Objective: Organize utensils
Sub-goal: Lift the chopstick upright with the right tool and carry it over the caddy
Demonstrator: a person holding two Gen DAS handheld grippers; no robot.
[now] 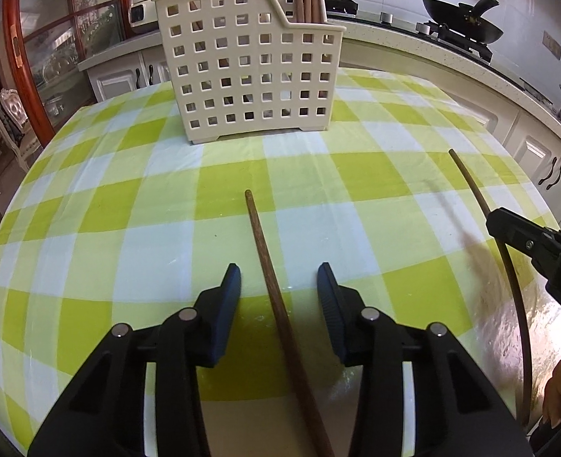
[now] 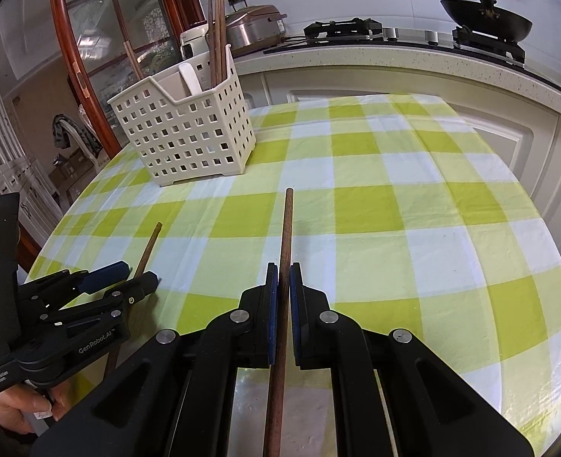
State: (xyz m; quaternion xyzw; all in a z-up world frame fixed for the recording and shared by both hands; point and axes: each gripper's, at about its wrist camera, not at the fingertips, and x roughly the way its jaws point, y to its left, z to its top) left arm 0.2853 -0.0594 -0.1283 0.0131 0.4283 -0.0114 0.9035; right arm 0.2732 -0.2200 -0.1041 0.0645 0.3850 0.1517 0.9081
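Chopsticks, two loose ones, on the bench (image 1: 147,198) with its green, yellow and white checked cloth. Left claw (image 1: 278,278) held low over the cloth, jaws wide apart; left chopstick (image 1: 271,274) lying between the pads (image 1: 229,297), touching neither, its tip pointing toward the basket. Same claw visible at the left edge of the right wrist view (image 2: 137,276), blue pads spread either side of that stick (image 2: 147,247).

Right claw (image 2: 284,285) clamped on the right chopstick (image 2: 286,228): both pads (image 2: 271,304) pressed against the shaft, forward end sticking out ahead toward the far side of the bench, rear end running back under the camera. From the left wrist view, right claw (image 1: 509,228) at the right edge, with the thin dark stick (image 1: 471,186) passing through it; whether lifted off the cloth or resting on it, cannot tell.

Cream perforated basket (image 1: 250,64) upright at the far side of the bench, well apart from both claws. Several brown chopsticks (image 2: 216,34) standing upright in its rear compartment; a white utensil (image 2: 191,76) leaning in the compartment beside them.

Behind the bench: kitchen counter with a black wok (image 2: 486,19) on the stove and a rice cooker (image 2: 255,26) near the wall.
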